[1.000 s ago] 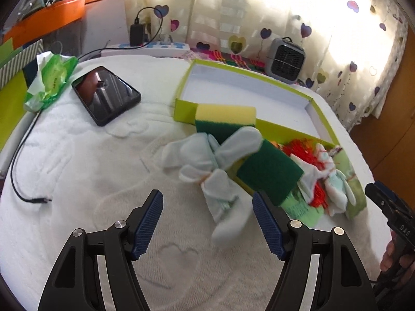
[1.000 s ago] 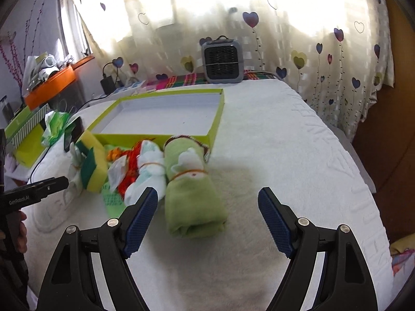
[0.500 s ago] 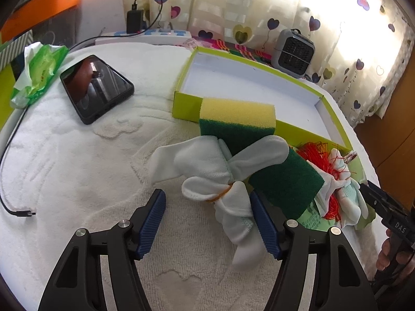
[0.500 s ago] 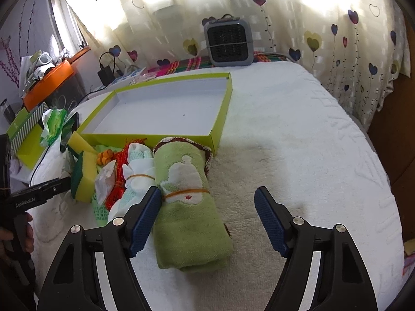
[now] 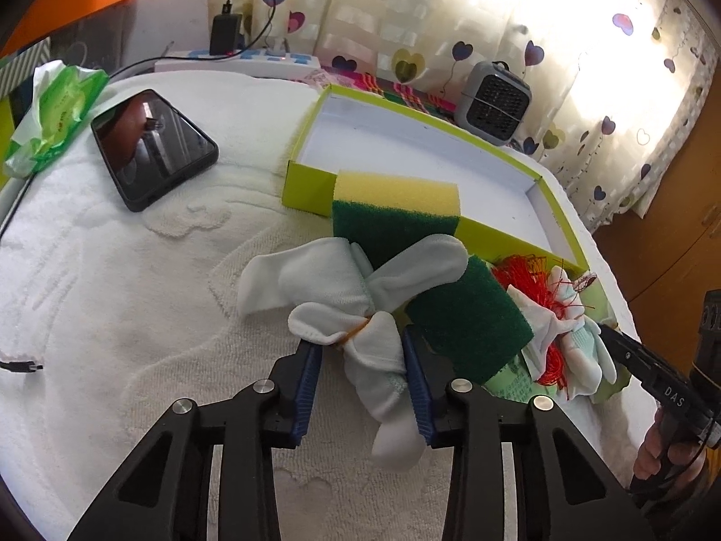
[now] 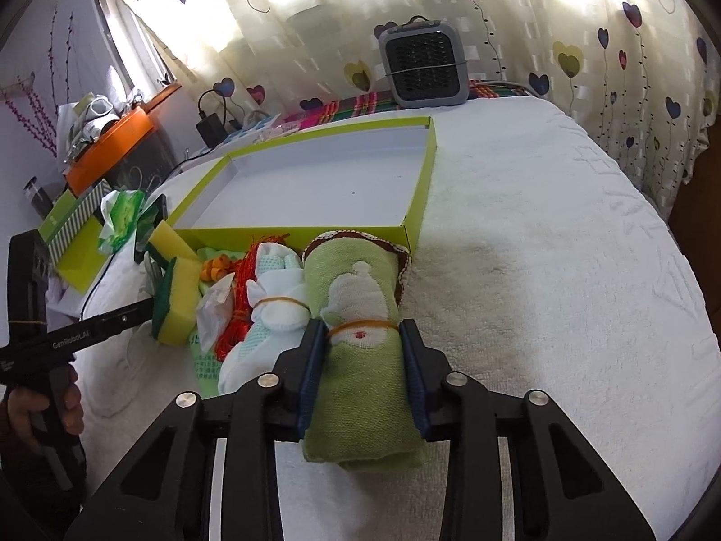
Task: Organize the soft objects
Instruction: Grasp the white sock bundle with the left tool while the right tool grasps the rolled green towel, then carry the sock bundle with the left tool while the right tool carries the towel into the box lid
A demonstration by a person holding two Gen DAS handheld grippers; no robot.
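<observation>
Left wrist view: the left gripper [image 5: 362, 351] is seen closing on the white sock bundle [image 5: 356, 306], its blue pads touching the cloth just below the rubber band, so the bundle is pinched at its waist while it lies on the white towel-covered surface [image 5: 135, 315]. From the right wrist view, the right gripper [image 6: 362, 342] is closing on the rolled green towel [image 6: 360, 338], pads pressed against both flanks beside its band; the roll lies just in front of the near wall of the green box [image 6: 419, 221], whose white floor is bare.

For this step to be done well, each squeeze is best finished until the cloth stops yielding, since soft goods slip from a light pinch. A lift straight up is advised before any move toward the box — the sock bundle touches 2 sponges and could drag them along. The low box wall must be cleared.

Counted: 1 box, 2 yellow-and-green sponges [image 5: 396, 207], 1 white sock bundle, 1 pale blue sock bundle [image 6: 275, 306], 1 green towel roll, 1 red thread tangle [image 5: 525, 272] — plus 1 phone [image 5: 153, 146] and 1 small fan [image 6: 421, 65]
</observation>
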